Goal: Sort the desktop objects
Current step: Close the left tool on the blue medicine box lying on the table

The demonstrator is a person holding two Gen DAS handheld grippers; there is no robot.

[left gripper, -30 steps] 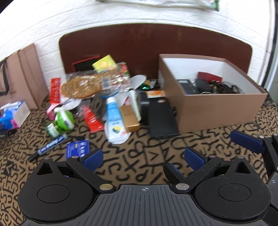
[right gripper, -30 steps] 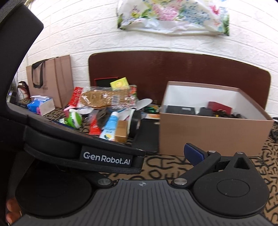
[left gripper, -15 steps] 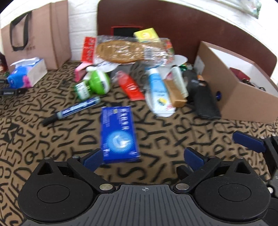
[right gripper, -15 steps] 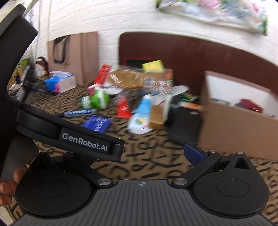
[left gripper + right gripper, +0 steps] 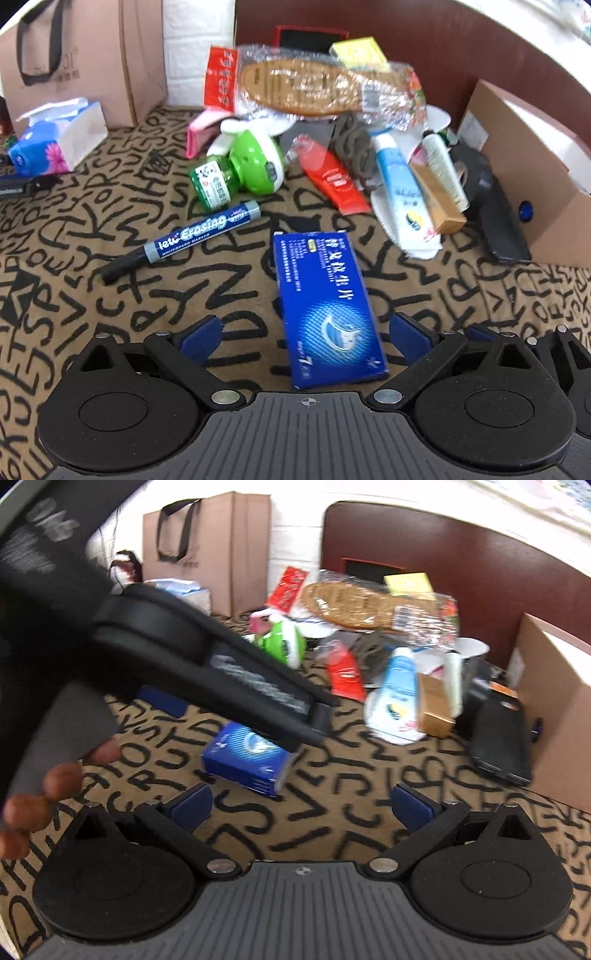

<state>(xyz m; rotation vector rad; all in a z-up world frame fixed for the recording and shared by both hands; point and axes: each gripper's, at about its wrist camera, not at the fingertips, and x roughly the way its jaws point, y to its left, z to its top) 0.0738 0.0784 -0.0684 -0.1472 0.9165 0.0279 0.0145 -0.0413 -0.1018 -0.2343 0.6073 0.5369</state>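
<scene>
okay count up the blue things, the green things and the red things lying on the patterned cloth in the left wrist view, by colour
Blue: 2, the blue box and the whiteboard marker.
Green: 2, the green bottle and the round green device.
Red: 2, the red tube and the red packet.
Total: 6.

I see a brown paper bag [image 5: 85, 55] standing against the white brick wall [image 5: 199, 48]; just right of the bag, a dark brown board [image 5: 424, 33] leans there too.
</scene>
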